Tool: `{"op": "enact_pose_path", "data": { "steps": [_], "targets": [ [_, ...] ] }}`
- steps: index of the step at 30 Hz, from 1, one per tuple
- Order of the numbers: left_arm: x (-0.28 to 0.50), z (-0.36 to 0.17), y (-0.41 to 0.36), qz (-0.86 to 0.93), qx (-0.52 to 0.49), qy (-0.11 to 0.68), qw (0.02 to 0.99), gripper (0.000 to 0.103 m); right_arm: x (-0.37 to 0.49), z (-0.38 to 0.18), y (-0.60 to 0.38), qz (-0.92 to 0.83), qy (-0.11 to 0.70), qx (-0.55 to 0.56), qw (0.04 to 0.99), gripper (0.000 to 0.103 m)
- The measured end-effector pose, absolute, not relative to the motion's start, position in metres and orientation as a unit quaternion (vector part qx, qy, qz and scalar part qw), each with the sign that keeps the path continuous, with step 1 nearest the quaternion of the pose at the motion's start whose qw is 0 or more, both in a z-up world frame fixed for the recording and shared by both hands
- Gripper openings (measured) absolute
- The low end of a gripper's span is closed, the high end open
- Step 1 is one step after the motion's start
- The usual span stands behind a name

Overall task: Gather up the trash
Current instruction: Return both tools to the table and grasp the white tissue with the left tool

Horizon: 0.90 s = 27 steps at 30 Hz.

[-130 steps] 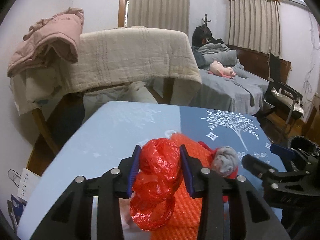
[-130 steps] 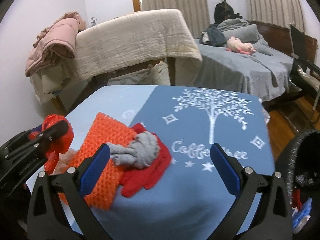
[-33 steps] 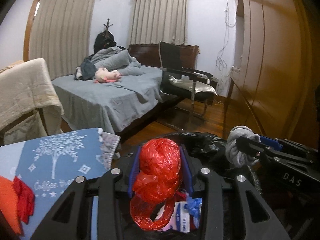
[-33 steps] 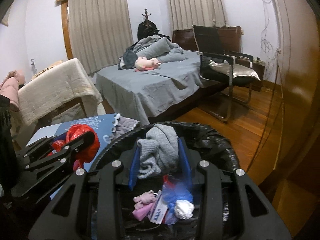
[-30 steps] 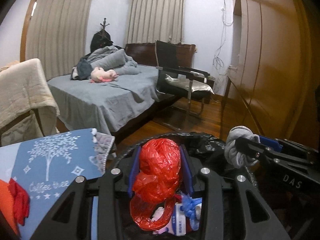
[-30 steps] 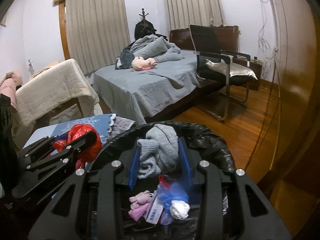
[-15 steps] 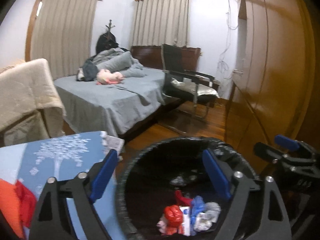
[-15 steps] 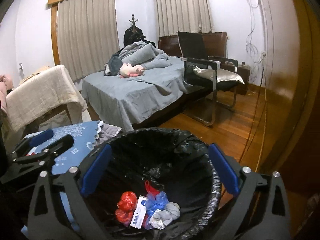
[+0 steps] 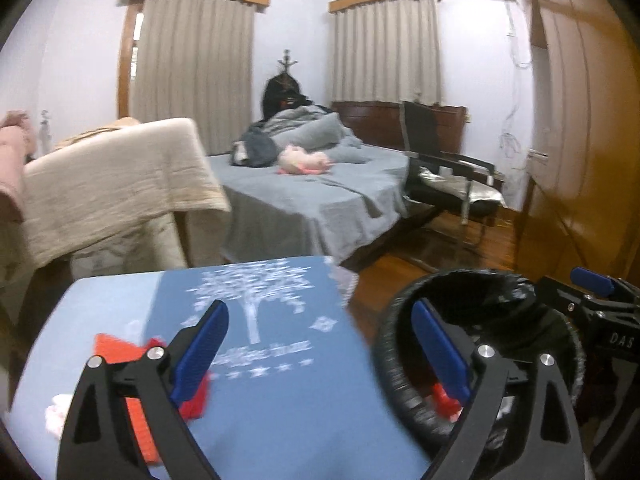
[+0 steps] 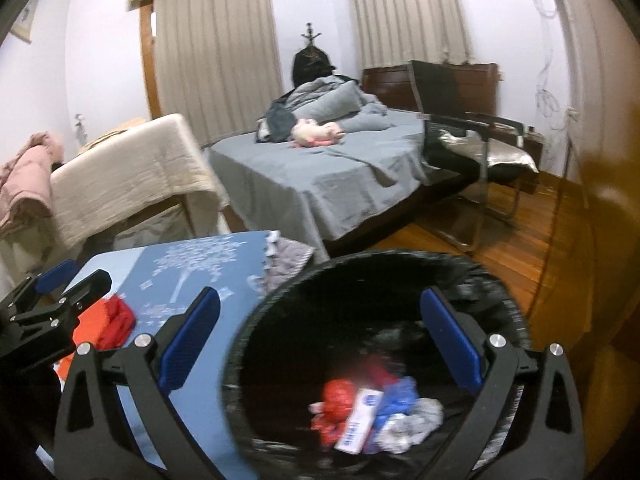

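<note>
Your left gripper (image 9: 320, 344) has its jaws spread wide and opening a little further, with nothing between the blue pads (image 9: 202, 350); it touches nothing and hangs over the right-hand part of the blue tablecloth (image 9: 280, 400), its right finger overlapping the rim of the trash bin (image 9: 400, 360). Your right gripper (image 10: 320, 342) is likewise wide open and empty, poised above the mouth of the black-lined trash bin (image 10: 256, 320) without touching the liner. Through its open jaws you see the collected trash at the bottom of the bin: a red crumpled plastic bag (image 10: 336, 396), a white packet with blue print (image 10: 358, 420), a blue plastic wad (image 10: 396, 396) and a grey cloth wad (image 10: 420, 420), all lying touching in one heap. Trash not yet collected lies on the table to the left of the left gripper: an orange mesh piece (image 9: 112, 348), a red rag (image 9: 196, 400) beside it, and something pale near the table's left edge (image 9: 56, 412), too blurred to name. Beyond the table stand a chair draped with a beige blanket (image 9: 120, 172), a bed with grey bedding (image 9: 320, 196) bearing a pink plush toy (image 9: 304, 162), a black armchair (image 9: 444, 176) and a wooden wardrobe (image 9: 580, 140).
</note>
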<state>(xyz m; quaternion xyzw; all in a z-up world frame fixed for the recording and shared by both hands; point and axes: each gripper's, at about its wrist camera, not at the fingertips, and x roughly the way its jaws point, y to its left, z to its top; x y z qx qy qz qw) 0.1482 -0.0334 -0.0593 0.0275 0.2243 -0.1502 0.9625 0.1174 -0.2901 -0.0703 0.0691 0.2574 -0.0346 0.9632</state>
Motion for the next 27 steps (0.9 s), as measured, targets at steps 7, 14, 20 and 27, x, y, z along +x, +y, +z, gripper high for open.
{"op": "enact_pose_path", "data": {
  "steps": [7, 14, 20, 27],
  "targets": [
    [0.141, -0.067, 0.035, -0.084, 0.018, 0.231, 0.969, 0.091, 0.140, -0.078, -0.216, 0.025, 0.265, 0.052, 0.963, 0.097],
    [0.135, -0.077, 0.097, -0.023, 0.017, 0.233, 0.972, 0.091, 0.154, -0.085, -0.159, 0.069, 0.270, 0.043, 0.959, 0.097],
    [0.131, -0.093, 0.151, 0.030, 0.012, 0.245, 0.969, 0.091, 0.165, -0.093, -0.122, 0.094, 0.277, 0.034, 0.956, 0.097],
    [0.131, -0.114, 0.206, 0.083, -0.001, 0.267, 0.960, 0.089, 0.173, -0.113, -0.087, 0.115, 0.297, 0.018, 0.948, 0.097]
  ]
}}
